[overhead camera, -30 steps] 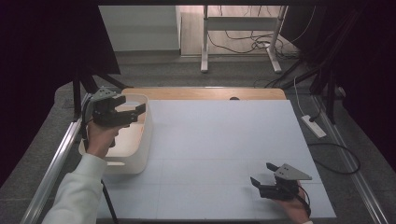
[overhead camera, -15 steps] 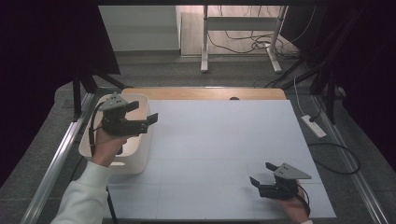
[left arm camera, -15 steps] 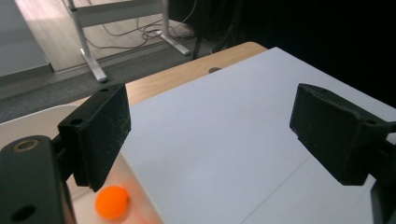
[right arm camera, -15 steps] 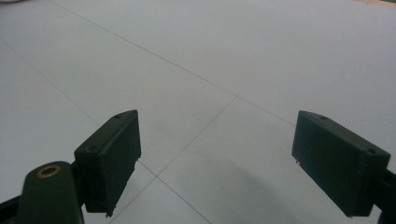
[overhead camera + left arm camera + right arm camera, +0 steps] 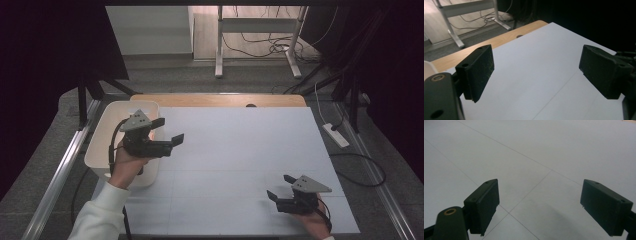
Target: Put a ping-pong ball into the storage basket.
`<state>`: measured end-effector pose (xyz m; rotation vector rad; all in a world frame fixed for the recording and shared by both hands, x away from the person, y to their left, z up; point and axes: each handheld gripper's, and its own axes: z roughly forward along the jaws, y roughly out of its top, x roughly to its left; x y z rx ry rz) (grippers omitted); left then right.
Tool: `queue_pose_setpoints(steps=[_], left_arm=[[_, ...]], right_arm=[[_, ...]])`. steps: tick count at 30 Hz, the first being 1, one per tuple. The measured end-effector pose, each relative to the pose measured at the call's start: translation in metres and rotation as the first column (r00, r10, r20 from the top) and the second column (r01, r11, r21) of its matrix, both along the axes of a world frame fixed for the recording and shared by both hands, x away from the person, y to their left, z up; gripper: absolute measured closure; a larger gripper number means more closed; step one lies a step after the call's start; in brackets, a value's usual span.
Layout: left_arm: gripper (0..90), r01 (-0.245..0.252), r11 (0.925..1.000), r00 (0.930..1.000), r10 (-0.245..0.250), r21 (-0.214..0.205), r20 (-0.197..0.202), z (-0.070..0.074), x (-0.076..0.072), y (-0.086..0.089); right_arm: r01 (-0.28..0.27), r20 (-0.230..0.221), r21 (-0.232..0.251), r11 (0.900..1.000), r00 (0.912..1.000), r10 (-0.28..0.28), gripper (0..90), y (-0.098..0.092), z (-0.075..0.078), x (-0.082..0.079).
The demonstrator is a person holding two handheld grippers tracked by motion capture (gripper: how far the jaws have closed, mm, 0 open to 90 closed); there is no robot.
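Spreading across nearly the whole high view, the wide white sheet-covered desk (image 5: 240, 165) with its pale wooden far edge is the biggest thing here, and its top looks bare apart from faint grid lines. Next in size is the white rectangular plastic tub (image 5: 107, 145), which sits on the desk's left edge and serves as the landmark. What lies inside the tub cannot be told from these pictures.

Just right of the tub's near right wall, the left gripper (image 5: 169, 132) hangs above the desk, its fingers spread wide with nothing between them and pointing away from the tub. Well to the right of the tub, near the desk's front corner, the right gripper (image 5: 281, 187) rests low over the sheet, its fingers (image 5: 484, 205) also wide apart and empty.

The likeliest trouble, as I judge it, is the tub itself: the person's left forearm crosses its near corner, so a careless swing or the trailing cable could nudge or tip the light tub toward the desk's edge.
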<state>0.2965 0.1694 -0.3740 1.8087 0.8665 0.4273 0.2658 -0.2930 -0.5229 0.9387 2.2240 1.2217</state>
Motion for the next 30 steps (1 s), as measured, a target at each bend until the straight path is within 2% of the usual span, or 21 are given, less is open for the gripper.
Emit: queue_pose_setpoints(steps=[9,11,13,15,16,20,30], left_arm=[[15.0,0.063,0.9973,0.998,-0.063,-0.038,0.009,-0.014,-0.015,-0.016],[15.0,0.095,0.9946,0.9955,-0.094,-0.042,0.004,-0.02,-0.022,-0.022],[15.1,0.112,0.993,0.9937,-0.112,-0.039,-0.001,-0.023,-0.024,-0.024],[15.3,0.156,0.9877,0.9876,-0.156,0.0,-0.012,-0.03,-0.028,-0.031],[15.3,0.166,0.9861,0.9859,-0.166,-0.001,-0.016,-0.033,-0.03,-0.032],[15.3,0.183,0.9831,0.9827,-0.183,0.006,-0.03,-0.041,-0.033,-0.037],[15.3,0.17,0.9851,0.9837,-0.168,0.025,-0.062,-0.067,-0.041,-0.044]], right_arm=[[0.004,0.0,-0.003,1.0,1.0,-0.004,15.2,-0.001,0.0,-0.001],[0.008,0.002,-0.006,1.0,1.0,-0.008,15.2,-0.001,0.0,-0.001],[0.007,0.002,-0.008,0.9999,1.0,-0.007,15.2,-0.001,0.0,-0.001],[0.009,0.005,-0.011,0.9999,1.0,-0.009,15.2,-0.001,0.0,-0.002],[0.008,0.006,-0.014,0.9999,1.0,-0.008,15.2,-0.001,0.0,-0.002],[0.011,0.002,-0.013,0.9999,0.9999,-0.011,15.2,-0.001,0.0,-0.002],[0.01,0.004,-0.015,0.9998,0.9999,-0.01,15.2,-0.001,-0.001,-0.002]])
